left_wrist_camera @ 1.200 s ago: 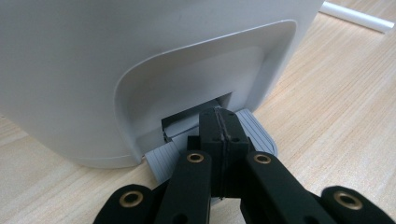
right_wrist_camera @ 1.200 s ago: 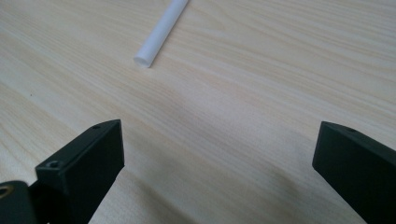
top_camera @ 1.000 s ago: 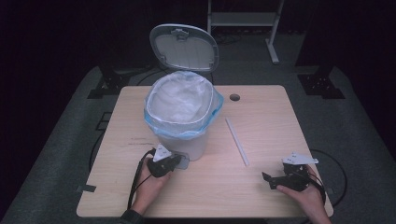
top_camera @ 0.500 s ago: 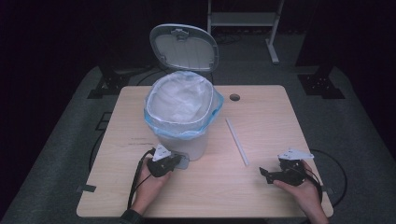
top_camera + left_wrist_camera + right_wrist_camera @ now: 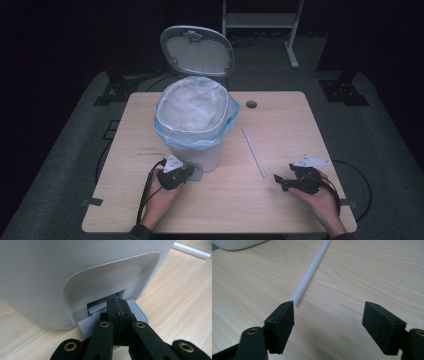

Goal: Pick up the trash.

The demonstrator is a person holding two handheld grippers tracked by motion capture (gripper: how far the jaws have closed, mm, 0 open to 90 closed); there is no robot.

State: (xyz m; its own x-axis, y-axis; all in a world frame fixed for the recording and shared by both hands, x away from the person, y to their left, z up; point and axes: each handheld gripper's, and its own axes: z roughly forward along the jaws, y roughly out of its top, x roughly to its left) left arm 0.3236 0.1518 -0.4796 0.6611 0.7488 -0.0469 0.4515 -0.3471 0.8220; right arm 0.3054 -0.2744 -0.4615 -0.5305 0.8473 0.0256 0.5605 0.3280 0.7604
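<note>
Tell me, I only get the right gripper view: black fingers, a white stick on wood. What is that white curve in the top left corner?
Observer: It's the foot of a white pedal bin, which stands on the table with its lid raised.
Operator: Is the other hand doing anything?
Observer: Yes. The left gripper, fingers shut, presses down on the bin's grey pedal.

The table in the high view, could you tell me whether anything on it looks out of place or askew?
Only one thing: a thin white tube lies loose and slanted on the bare table, right of the lined bin, whose lid stands open. Its near end points toward the right claw. Nothing looks spilled or damaged.
</note>
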